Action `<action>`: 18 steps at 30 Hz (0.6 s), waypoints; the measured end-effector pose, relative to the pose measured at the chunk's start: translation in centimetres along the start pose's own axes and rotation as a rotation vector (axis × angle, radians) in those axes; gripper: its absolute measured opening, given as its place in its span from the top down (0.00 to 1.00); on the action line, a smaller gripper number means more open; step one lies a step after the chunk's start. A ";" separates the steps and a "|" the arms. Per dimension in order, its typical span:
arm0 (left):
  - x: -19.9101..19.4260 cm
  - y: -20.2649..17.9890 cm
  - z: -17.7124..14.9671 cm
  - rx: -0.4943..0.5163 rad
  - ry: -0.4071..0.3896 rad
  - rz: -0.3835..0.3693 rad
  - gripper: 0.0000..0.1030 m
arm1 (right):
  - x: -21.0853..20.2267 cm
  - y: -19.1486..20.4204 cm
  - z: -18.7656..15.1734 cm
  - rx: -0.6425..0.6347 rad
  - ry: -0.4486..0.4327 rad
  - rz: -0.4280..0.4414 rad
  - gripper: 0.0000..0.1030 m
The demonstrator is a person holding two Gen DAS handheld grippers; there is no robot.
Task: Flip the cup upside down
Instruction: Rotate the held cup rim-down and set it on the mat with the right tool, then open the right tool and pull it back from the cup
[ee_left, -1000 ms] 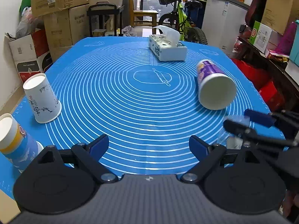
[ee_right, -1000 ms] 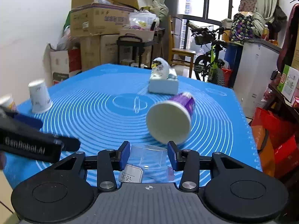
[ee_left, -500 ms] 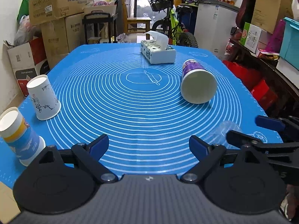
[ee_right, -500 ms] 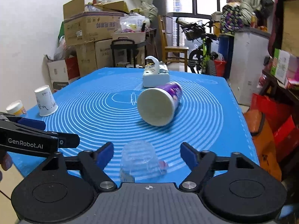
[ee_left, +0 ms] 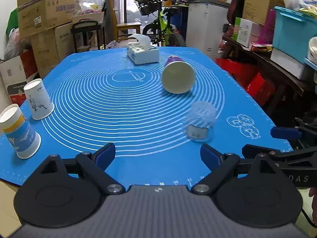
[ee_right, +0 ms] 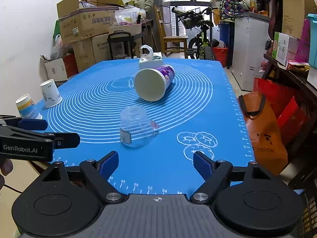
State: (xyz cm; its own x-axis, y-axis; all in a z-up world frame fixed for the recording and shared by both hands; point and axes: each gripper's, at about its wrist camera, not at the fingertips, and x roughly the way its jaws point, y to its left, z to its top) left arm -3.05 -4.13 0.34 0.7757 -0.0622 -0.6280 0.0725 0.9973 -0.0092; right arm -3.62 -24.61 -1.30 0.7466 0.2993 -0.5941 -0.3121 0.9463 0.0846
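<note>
Four cups share the blue silicone baking mat (ee_right: 198, 158), which is printed with thin white concentric rings. The clear plastic cup (ee_right: 136, 129) (thin-walled, ribbed, with a small white label near its rim) stands mouth-down on the mat's near right part, just ahead of the right gripper (ee_right: 156, 163), whose blue-padded jaws are spread wide with nothing between them. In the left wrist view that same cup (ee_left: 199, 122) sits ahead and to the right of the left gripper (ee_left: 157, 155), likewise spread apart and empty. Beyond the clear cup a large purple paper cup (ee_right: 154, 83) lies on its side, its round white end facing the cameras. Behind it rests a white tissue box (ee_right: 151, 59) with a sheet poking up. Two paper cups stand inverted at the mat's left edge: a white one with black markings (ee_left: 39, 99) and a blue-and-yellow one (ee_left: 18, 131). Cardboard boxes (ee_right: 85, 23) and a bicycle (ee_right: 200, 31) crowd the room behind.
</note>
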 end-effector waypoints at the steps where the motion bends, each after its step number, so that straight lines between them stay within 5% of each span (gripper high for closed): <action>1: -0.1 -0.1 -0.1 0.003 0.000 -0.002 0.11 | -0.2 -0.1 -0.1 -0.002 -0.002 -0.004 0.18; 18: -0.7 -1.6 -0.9 0.026 -0.006 0.001 0.11 | -1.1 -0.7 -0.8 0.014 -0.015 -0.008 0.15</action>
State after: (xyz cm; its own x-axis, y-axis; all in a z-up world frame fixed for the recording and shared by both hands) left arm -4.31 -5.66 0.10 0.7796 -0.0611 -0.6233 0.0875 0.9961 0.0117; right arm -4.65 -25.72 -1.32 0.7577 0.2931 -0.5830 -0.2974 0.9504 0.0913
